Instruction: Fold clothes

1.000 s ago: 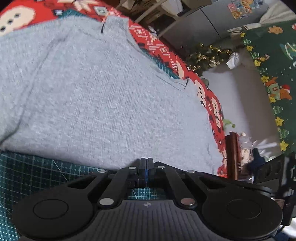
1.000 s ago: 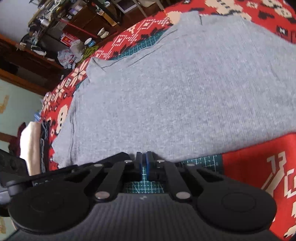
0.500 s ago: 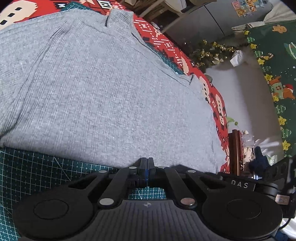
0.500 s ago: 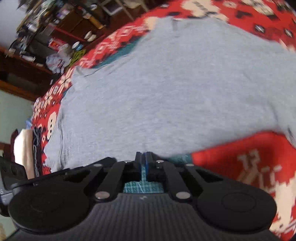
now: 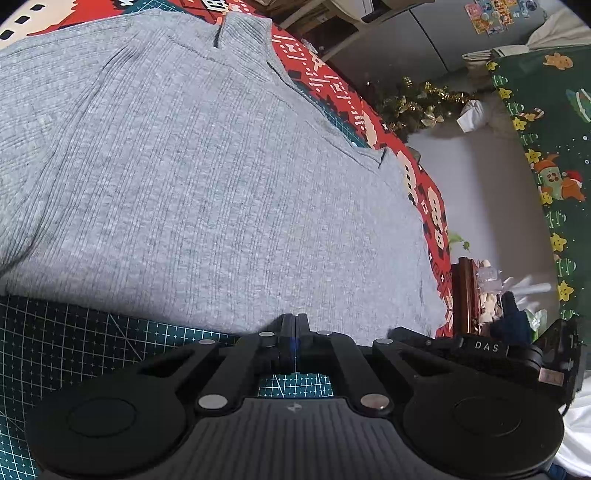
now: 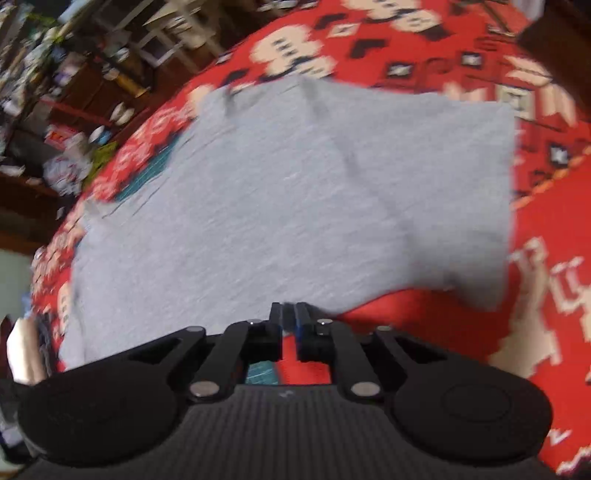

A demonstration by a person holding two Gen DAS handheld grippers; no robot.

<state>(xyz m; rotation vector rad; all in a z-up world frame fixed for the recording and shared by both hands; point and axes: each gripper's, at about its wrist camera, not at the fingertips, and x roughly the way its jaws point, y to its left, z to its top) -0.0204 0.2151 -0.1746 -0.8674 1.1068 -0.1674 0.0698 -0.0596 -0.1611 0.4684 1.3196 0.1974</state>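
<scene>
A grey ribbed shirt [image 5: 221, 184] lies spread on a green cutting mat [image 5: 74, 350] over a red patterned tablecloth [image 5: 432, 206], its collar [image 5: 240, 33] at the far end. My left gripper [image 5: 294, 323] is shut on the near hem, which casts a shadow on the mat. The right wrist view is blurred. It shows the same shirt [image 6: 295, 203] with its right corner hanging a little above the red tablecloth [image 6: 517, 350]. My right gripper [image 6: 289, 310] pinches the hem with its jaws nearly together.
A black device labelled DAS [image 5: 487, 347] sits just right of my left gripper. Beyond the table edge are tinsel decorations [image 5: 417, 103] and a green patterned cloth [image 5: 554, 147]. Folded clothes [image 6: 22, 350] lie at the left edge, and cluttered shelves [image 6: 74, 92] stand behind.
The right gripper has swung right with the hem, from over the green mat to over the red cloth. The left view shifted a little, and the collar now sits lower in it.
</scene>
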